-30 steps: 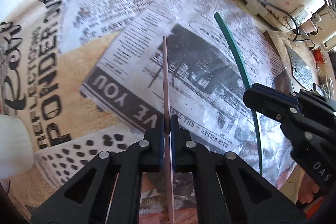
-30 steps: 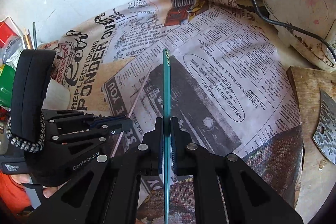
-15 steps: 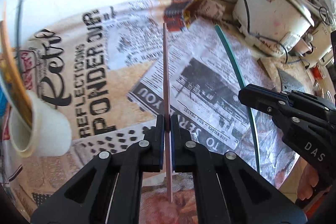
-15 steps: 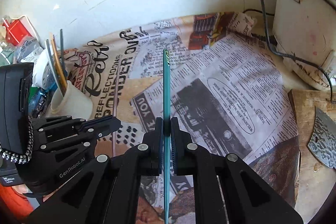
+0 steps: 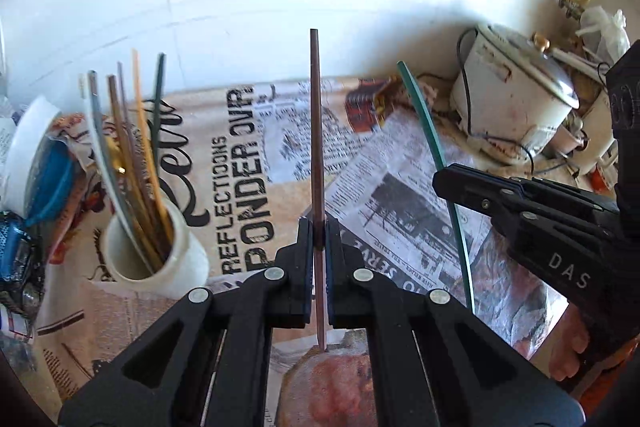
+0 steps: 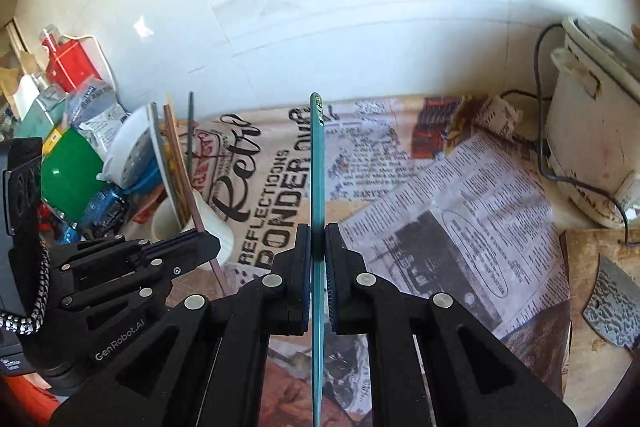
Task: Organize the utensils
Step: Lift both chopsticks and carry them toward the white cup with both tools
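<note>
Over newspaper-covered counter [image 5: 256, 163] by white wall [image 6: 360, 39], both fingers pairs clamp a stick each.

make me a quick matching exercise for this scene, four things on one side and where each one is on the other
1. pink stick
2. teal stick
3. white cup
4. cleaver

a. on the wooden board
b. in the left hand-held gripper
c. on the newspaper, holding sticks
d. in the right hand-held gripper

Pairs: 1-b, 2-d, 3-c, 4-a
</note>
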### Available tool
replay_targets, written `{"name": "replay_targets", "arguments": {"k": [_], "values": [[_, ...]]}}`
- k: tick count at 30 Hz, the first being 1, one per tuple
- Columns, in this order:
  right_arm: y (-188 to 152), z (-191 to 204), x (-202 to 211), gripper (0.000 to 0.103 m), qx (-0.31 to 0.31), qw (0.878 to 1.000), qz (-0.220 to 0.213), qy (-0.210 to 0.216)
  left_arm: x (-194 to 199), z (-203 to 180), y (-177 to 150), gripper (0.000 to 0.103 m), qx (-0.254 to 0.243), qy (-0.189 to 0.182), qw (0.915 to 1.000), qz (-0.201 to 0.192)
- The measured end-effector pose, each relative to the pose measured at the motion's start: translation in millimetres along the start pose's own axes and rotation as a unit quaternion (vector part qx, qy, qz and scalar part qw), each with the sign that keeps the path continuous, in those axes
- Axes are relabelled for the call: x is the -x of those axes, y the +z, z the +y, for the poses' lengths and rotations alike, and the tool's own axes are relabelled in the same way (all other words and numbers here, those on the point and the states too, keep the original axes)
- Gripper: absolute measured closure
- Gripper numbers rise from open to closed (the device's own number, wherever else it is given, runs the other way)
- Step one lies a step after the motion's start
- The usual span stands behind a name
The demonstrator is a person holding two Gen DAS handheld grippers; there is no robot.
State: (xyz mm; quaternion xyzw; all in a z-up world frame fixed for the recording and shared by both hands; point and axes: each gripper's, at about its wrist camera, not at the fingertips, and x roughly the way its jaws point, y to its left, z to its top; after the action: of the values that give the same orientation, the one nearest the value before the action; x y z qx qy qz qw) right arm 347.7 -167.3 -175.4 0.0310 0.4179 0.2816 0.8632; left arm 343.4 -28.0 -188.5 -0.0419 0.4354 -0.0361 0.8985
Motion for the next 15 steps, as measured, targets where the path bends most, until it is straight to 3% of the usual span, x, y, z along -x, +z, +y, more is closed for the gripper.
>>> {"name": "replay_targets", "arguments": {"k": [15], "values": [[50.5,79.7,6.6,0.097,0.047,0.996,-0.056,0.045,73.8,64.3,20.9,0.1,0.032,0.041,0.9955,-0.08]]}}
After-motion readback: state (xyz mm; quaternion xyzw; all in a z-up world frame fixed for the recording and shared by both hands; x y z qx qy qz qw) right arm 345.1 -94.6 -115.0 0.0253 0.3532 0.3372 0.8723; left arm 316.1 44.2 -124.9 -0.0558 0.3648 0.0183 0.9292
